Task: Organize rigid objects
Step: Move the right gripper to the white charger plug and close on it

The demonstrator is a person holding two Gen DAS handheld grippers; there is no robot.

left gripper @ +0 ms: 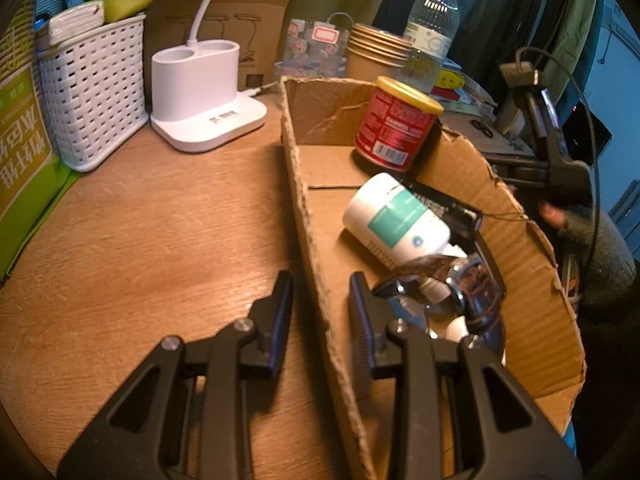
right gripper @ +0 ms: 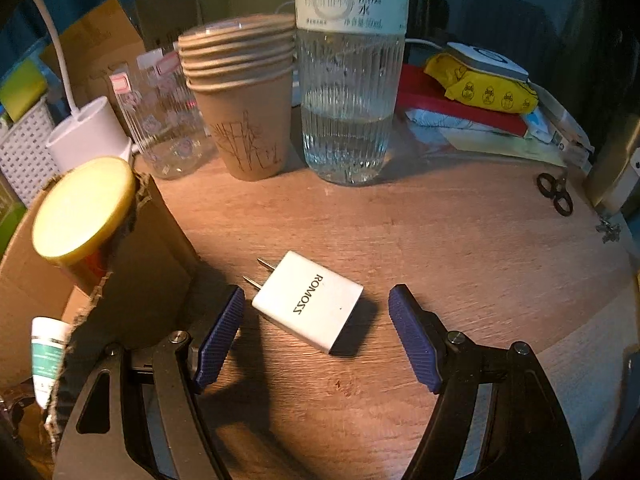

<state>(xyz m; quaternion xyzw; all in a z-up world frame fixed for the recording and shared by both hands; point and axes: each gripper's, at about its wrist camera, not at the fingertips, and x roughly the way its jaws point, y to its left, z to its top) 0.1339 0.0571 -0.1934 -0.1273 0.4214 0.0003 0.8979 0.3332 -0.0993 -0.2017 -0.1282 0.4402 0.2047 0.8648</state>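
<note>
We see the white charger (right gripper: 307,301) flat on the worktop (right gripper: 460,248) just right of the cardboard box (right gripper: 132,248), between the right gripper (right gripper: 316,330) fingers, which stand wide apart and clear of it; its prongs point up-left toward the box. The left gripper (left gripper: 320,304) fingers straddle the box wall, narrowly apart, whether pressing it we cannot tell; the box's contents, a red can (left gripper: 394,128), a white bottle (left gripper: 394,216), are partly hidden.

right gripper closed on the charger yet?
No. The right gripper is open, its pads clear of the charger lying on the table.
</note>
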